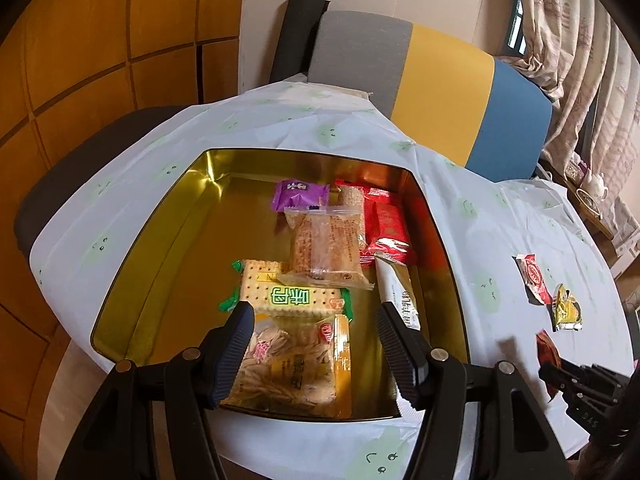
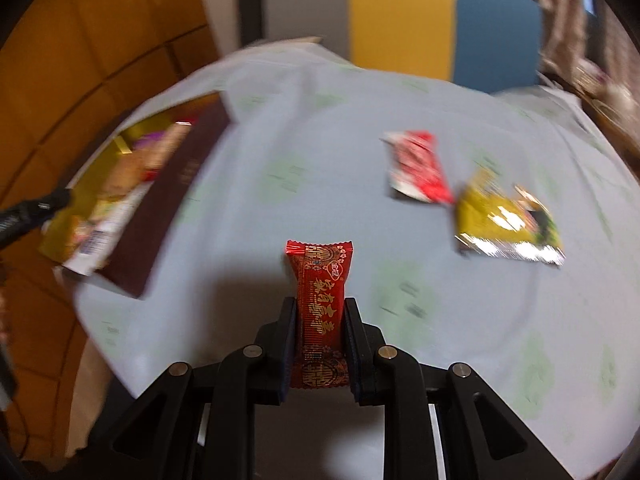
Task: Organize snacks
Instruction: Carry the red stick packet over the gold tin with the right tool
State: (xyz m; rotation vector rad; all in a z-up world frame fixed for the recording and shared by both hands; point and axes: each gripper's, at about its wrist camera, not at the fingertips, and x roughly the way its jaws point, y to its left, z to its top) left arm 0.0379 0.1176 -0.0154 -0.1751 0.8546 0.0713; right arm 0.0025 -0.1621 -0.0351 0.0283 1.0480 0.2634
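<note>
A gold tin box [image 1: 160, 216] sits on the white tablecloth and holds several snack packets: a purple one [image 1: 300, 195], a clear-wrapped cake [image 1: 326, 246], red ones [image 1: 390, 232] and a cracker pack [image 1: 292, 294]. My left gripper [image 1: 314, 312] is open and empty, low over the tin's near end above a yellow pack [image 1: 296, 364]. My right gripper [image 2: 320, 304] is shut on a dark red snack packet [image 2: 322, 296], held above the cloth; it also shows in the left wrist view [image 1: 548, 354]. The tin shows blurred in the right wrist view [image 2: 132, 196].
A red packet [image 2: 418, 166] and a yellow-green packet [image 2: 508, 220] lie on the cloth at the right, also in the left wrist view [image 1: 534, 278] [image 1: 566, 308]. A grey-yellow-blue chair [image 1: 436, 92] stands behind the round table. An orange padded wall [image 1: 100, 60] is at left.
</note>
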